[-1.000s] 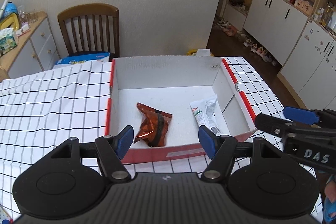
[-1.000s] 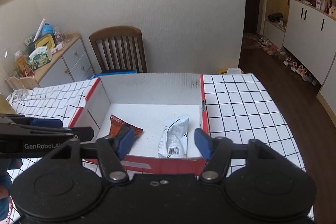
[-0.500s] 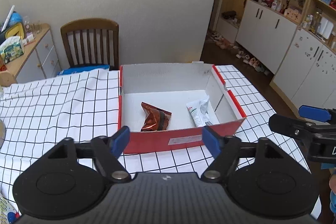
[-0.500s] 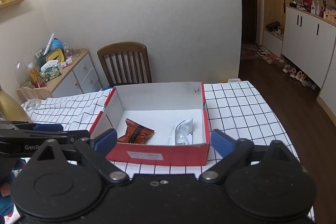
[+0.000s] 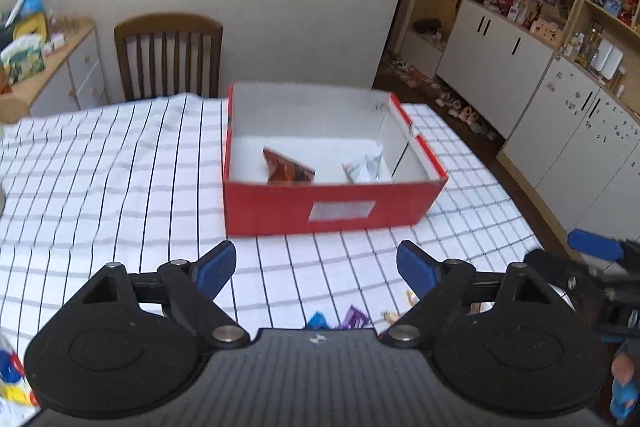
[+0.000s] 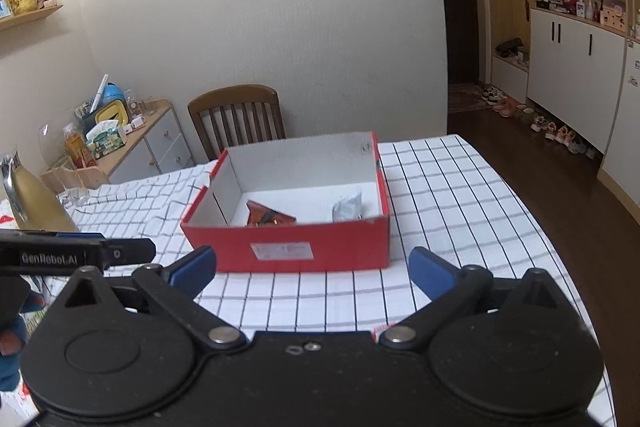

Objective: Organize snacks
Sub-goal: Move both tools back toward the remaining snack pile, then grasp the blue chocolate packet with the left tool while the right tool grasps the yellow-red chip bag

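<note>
A red cardboard box [image 5: 328, 211] with a white inside stands on the checked tablecloth; it also shows in the right wrist view [image 6: 288, 247]. In it lie an orange-brown snack packet [image 5: 286, 169] [image 6: 266, 217] and a white packet [image 5: 362, 169] [image 6: 348, 207]. My left gripper [image 5: 316, 267] hangs short of the box, its jaws still opening with nothing between them. My right gripper [image 6: 312, 273] stands wide open and empty, also short of the box. Small wrapped snacks [image 5: 354, 319] lie on the cloth just below the left gripper, partly hidden by it.
A wooden chair [image 5: 168, 55] stands behind the table. A sideboard [image 6: 132, 143] with bottles and boxes is at the left, and a yellow jug [image 6: 28, 199] sits on the table's left. White cabinets [image 5: 532, 75] and shoes line the right. The table edge [image 6: 560, 267] falls away at right.
Both grippers have drawn back from the box and opened wider. The two packets stay in the box. Small wrapped snacks have come into the left wrist view.
</note>
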A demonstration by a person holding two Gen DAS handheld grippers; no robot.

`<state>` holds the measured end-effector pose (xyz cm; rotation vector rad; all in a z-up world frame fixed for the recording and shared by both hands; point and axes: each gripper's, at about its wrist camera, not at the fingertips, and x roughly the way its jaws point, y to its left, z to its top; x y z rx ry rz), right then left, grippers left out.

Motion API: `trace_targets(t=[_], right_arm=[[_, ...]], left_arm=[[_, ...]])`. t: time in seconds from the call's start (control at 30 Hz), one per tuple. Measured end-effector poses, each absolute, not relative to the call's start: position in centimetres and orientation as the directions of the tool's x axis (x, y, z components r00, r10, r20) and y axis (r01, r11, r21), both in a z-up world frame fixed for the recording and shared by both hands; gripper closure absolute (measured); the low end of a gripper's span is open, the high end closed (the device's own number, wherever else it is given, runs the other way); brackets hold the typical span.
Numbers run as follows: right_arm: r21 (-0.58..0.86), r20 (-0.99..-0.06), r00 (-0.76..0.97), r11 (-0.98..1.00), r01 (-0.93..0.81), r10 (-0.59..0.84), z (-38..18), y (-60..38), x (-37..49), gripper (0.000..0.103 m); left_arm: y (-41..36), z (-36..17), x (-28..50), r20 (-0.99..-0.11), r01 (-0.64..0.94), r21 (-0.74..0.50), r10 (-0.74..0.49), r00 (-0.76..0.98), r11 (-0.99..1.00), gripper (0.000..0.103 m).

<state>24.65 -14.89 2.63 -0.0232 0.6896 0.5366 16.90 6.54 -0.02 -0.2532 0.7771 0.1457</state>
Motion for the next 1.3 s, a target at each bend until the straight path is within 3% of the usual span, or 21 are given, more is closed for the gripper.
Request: trace_targets(t=[0.4, 0.7, 0.83, 1.3], right_arm=[[0.138, -0.702, 0.558, 0.854, -0.502, 0.442, -2.6, -14.7, 21.5, 0.001], [0.101, -0.759, 0.483, 0.811, -0.576, 0.437, -5.6, -12.6, 20.7, 0.008], [0.079, -0.791, 0.441, 0.786, -0.614, 0.424, -6.9, -11.7, 21.0, 0.017], [0.01, -0.844, 0.382, 0.724, -0.689, 0.376, -9.3, -9.5, 22.3, 0.023]], left_arm=[[5.9, -4.8, 17.3, -0.801, -0.27, -0.199, 0.002, 0.598, 0.942, 0.015], [6.3, -8.9, 19.6, -0.873, -0.349, -0.223, -0.026, 0.488, 0.91, 0.015], [6.8, -10.5, 20.6, -0.907, -0.421, -0.235, -0.042, 0.419, 0.876, 0.015], [7.7, -14.0, 23.4, -0.932, -0.549, -0.313, -0.14, 0.334, 0.775, 0.015]])
